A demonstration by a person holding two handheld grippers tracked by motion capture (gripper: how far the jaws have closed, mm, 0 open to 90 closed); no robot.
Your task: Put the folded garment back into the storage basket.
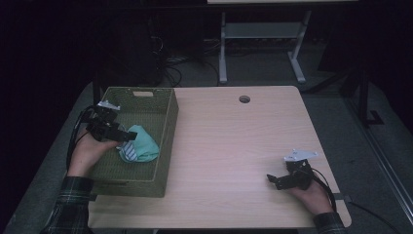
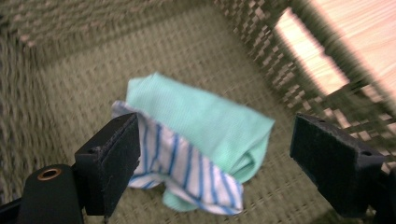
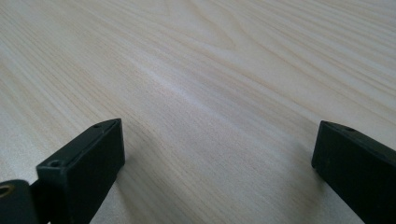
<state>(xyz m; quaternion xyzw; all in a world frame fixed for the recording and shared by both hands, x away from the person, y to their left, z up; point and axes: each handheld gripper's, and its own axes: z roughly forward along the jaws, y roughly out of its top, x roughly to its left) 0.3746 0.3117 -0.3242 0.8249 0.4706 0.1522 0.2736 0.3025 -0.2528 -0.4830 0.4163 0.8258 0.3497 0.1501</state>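
A green woven basket (image 1: 168, 127) stands on the left part of the wooden table (image 1: 234, 146). Inside it lies a mint-green cloth (image 1: 144, 144) with a white, blue-striped cloth (image 1: 128, 152) tucked against it. In the left gripper view the mint cloth (image 2: 205, 121) and the striped cloth (image 2: 187, 172) rest on the basket floor (image 2: 93, 79). My left gripper (image 1: 127, 135) hangs over the basket just above the cloths, open, its jaws wide apart (image 2: 215, 163) and nothing between them. My right gripper (image 1: 273, 180) rests low near the table's front right, open over bare wood (image 3: 215, 163).
A round cable hole (image 1: 244, 99) sits near the table's far edge. Beyond the table stand a white desk frame (image 1: 258, 44) and cables on the dark floor. Bare tabletop stretches between the basket and the right gripper.
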